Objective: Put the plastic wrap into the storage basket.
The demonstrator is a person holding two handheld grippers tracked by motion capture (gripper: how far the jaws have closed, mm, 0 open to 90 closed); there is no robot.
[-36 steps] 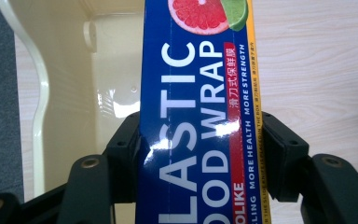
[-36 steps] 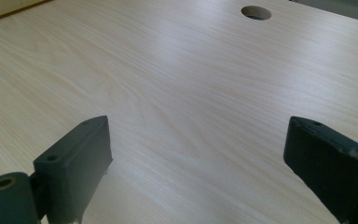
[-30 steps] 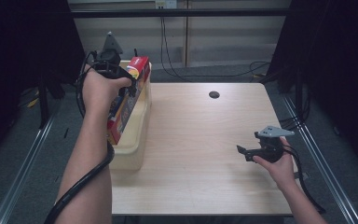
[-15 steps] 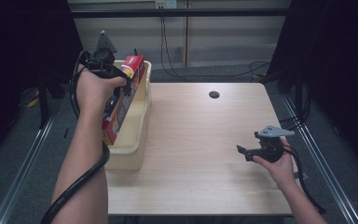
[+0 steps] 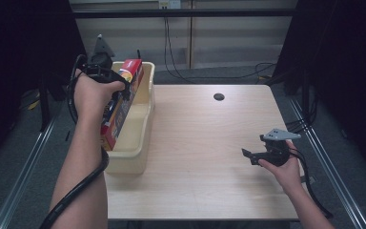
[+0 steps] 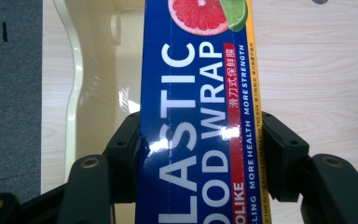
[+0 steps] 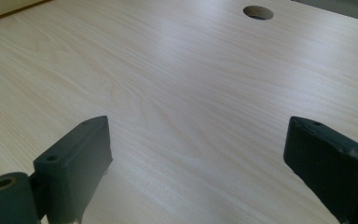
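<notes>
The wooden table (image 5: pixel 205 157) is lying bare across most of its top, with a small round hole (image 5: pixel 218 97) showing at about one o'clock from its middle; at nine o'clock a cream plastic bin (image 5: pixel 140 138) is sitting along the table's left edge; inside it the long plastic wrap box (image 5: pixel 124 95) is leaning at a tilt, its red end pointing toward twelve o'clock above the rim; the left gripper (image 5: pixel 106 76) is clamping this box across its narrow width, the two black jaws pressing on the opposite long sides in the left gripper view, where the box (image 6: pixel 196 116) is running between them toward twelve o'clock; the right gripper (image 5: pixel 251 156) is resting at four o'clock with its jaws spread wide and nothing between them. The box is probably light and fairly stiff cardboard, glossy and so likely slippery; gripping across the width near mid-length seems soundest, since a hold near one end would be letting it swing.
</notes>
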